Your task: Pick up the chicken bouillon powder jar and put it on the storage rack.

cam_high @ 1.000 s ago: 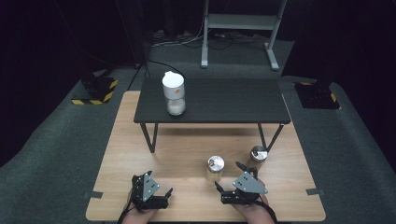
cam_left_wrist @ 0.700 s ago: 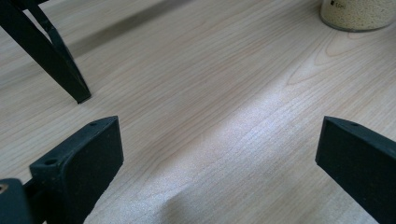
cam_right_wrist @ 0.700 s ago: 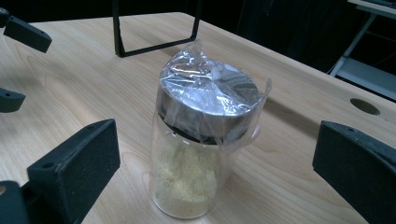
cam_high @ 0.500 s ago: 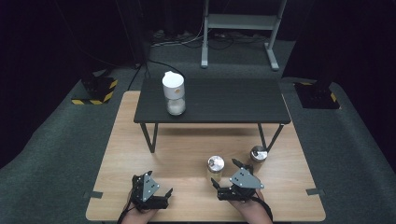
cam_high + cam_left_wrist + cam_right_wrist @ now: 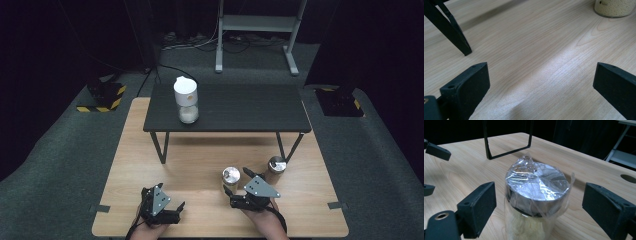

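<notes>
Going from left to right in the high view, the left tool (image 5: 167, 210) rests near the front edge of the light wooden table (image 5: 200, 165) just where it lay a second ago; its own view shows the jaws spread wide over bare wood with nothing between them. Farther back, the white-topped container (image 5: 185, 100) stands on the left part of the low black table (image 5: 240, 107), unchanged from the earlier frames. Right of centre, the near jar (image 5: 231, 177), a glass one with a metal lid under clear film and a pale filling, stands in the same spot on the wooden table. The right tool (image 5: 237, 187) has crept slightly toward it since the earlier frames, and its jaws have just been closing; the right gripper view shows that jar (image 5: 534, 195) now between them, with a gap left on each side, so the pads do not press on it. Farthest right, the second jar (image 5: 276, 167) stands untouched, just beyond the right tool.
</notes>
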`<state>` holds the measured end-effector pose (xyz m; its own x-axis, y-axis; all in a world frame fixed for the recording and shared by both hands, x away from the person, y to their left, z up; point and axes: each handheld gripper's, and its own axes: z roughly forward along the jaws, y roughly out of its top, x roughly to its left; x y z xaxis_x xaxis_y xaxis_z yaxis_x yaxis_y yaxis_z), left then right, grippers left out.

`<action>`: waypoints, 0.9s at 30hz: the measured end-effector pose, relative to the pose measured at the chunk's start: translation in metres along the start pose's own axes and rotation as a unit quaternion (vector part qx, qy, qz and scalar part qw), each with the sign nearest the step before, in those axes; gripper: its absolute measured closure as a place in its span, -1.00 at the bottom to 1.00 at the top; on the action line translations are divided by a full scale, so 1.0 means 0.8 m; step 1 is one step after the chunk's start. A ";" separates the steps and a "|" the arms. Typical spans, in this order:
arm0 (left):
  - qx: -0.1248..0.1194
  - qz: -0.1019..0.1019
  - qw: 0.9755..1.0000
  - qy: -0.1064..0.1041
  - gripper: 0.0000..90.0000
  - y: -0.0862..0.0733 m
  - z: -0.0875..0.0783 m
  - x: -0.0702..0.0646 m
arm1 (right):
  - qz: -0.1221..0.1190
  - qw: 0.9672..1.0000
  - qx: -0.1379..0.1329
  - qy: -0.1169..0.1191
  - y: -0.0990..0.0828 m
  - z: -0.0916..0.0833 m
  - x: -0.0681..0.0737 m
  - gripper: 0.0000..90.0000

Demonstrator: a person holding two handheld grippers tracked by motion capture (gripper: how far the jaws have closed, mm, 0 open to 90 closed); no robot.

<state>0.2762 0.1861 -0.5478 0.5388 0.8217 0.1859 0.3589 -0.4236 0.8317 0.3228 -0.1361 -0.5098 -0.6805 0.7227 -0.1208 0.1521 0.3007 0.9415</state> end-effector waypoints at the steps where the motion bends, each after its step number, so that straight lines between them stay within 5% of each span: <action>1: 0.000 0.000 1.000 0.000 -0.98 0.000 0.000 0.000 | 0.001 1.000 -0.001 0.001 0.000 0.001 0.000 -0.70; 19: -0.003 -0.002 1.000 0.000 -0.98 0.000 -0.001 0.000 | 0.020 0.999 -0.022 0.024 -0.005 0.016 -0.003 -0.33; 27: -0.002 -0.004 1.000 0.000 -0.98 0.000 0.000 0.001 | 0.047 0.998 -0.033 0.038 -0.007 0.017 -0.007 -0.27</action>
<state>0.2761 0.1867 -0.5478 0.5367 0.8245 0.1794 0.3592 -0.4157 0.8356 0.3357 -0.1336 -0.5188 -0.7187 0.6953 -0.0095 0.1723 0.1914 0.9663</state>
